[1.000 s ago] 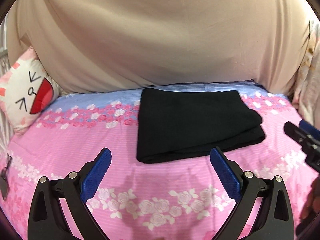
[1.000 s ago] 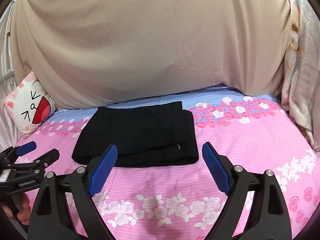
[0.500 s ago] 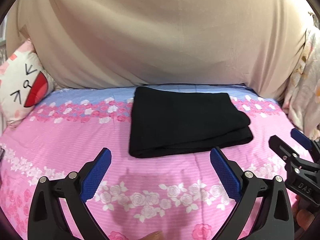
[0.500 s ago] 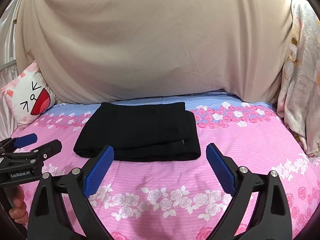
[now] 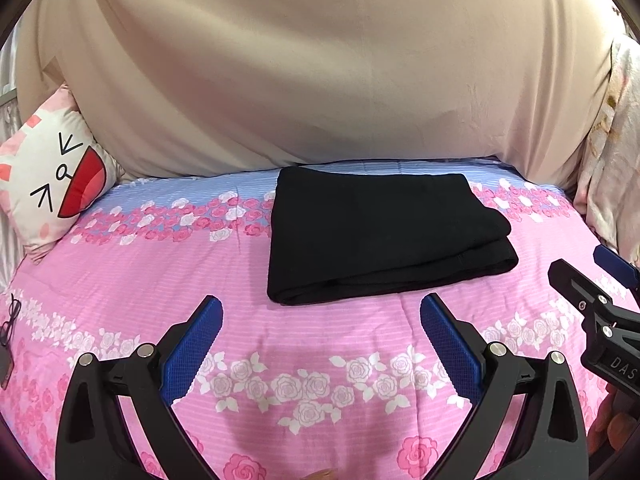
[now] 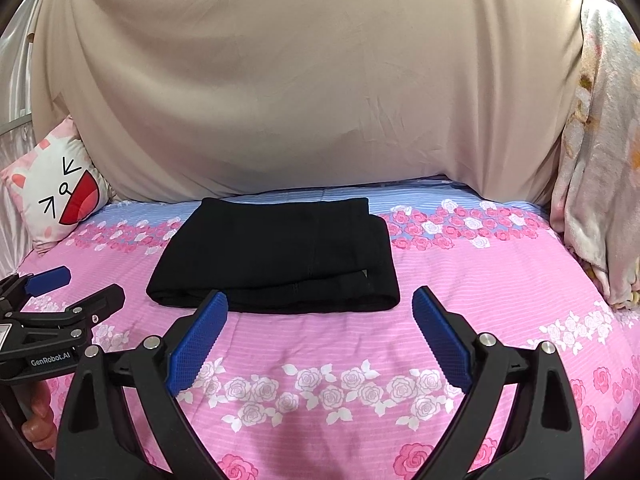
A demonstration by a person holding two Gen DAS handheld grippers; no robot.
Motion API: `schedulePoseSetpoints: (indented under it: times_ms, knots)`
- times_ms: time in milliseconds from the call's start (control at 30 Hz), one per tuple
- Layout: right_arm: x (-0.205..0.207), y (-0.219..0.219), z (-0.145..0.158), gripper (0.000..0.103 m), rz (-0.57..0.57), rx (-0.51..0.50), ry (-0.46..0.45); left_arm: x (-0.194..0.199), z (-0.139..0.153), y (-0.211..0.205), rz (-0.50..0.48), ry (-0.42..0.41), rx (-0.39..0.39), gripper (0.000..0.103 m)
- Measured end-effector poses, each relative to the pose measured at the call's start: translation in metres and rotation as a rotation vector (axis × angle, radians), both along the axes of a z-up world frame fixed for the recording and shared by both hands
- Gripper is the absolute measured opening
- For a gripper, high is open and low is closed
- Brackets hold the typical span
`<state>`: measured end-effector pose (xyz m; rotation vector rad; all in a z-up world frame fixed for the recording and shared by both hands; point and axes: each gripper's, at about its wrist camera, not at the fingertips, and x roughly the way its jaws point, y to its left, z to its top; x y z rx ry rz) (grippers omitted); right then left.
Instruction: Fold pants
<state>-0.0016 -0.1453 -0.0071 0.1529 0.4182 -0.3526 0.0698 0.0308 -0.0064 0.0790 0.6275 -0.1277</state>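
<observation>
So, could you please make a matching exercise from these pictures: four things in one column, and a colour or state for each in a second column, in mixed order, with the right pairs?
Column 1:
1. pants
2. cushion
3. left claw
4. bedsheet

Column 2:
A. pink with roses
B. black, folded, lying flat
C. open, holding nothing
D. white with a cartoon cat face

Pairs: 1-B, 2-D, 3-C, 4-A

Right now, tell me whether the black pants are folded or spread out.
Folded: the black pants lie as a compact stacked rectangle on the pink bedsheet, layered edges showing.
</observation>
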Motion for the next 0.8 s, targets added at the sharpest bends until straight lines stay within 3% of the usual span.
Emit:
schedulePoseSetpoints:
  times_ms: [800]
  knots:
    - [-0.0026,0.0003,-0.001,0.092,0.005,0.003,0.007,-0.0037,-0.0033,-0.0025,-0.009,0.005,0.008,0.098]
